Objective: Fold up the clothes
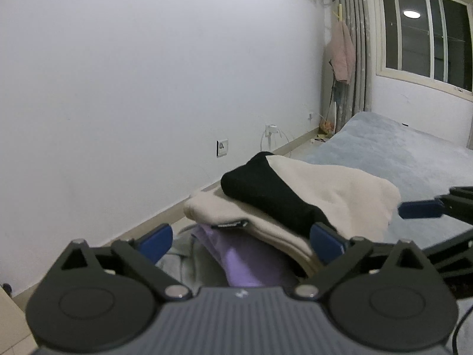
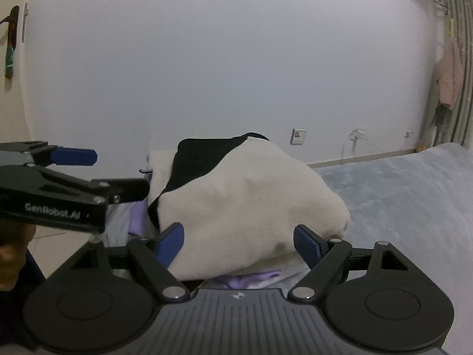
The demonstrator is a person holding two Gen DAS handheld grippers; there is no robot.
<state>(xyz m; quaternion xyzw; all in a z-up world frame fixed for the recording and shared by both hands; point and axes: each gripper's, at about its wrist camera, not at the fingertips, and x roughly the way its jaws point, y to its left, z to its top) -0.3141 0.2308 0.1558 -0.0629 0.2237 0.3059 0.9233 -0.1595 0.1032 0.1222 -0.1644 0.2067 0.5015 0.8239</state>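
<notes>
A folded cream garment with a black panel (image 1: 340, 195) (image 2: 251, 195) tops a small stack at the corner of the bed. Under it lie a purple garment (image 1: 245, 263) (image 2: 254, 276) and a grey one (image 1: 183, 254). My left gripper (image 1: 242, 241) stands wide open at the stack's near side, its blue pads on either side of the stack and not pressing on it. My right gripper (image 2: 239, 244) is open too, with the cream garment's near edge between its pads. One right-gripper finger (image 1: 419, 208) shows just past the cream garment's right edge.
The stack rests on a bed with a grey-blue plush cover (image 1: 399, 153) (image 2: 414, 192) stretching right toward a window (image 1: 425, 32) and curtain. A white wall with sockets (image 1: 222, 147) runs behind. Tiled floor lies left of the bed. A hand (image 2: 11, 254) shows at the left.
</notes>
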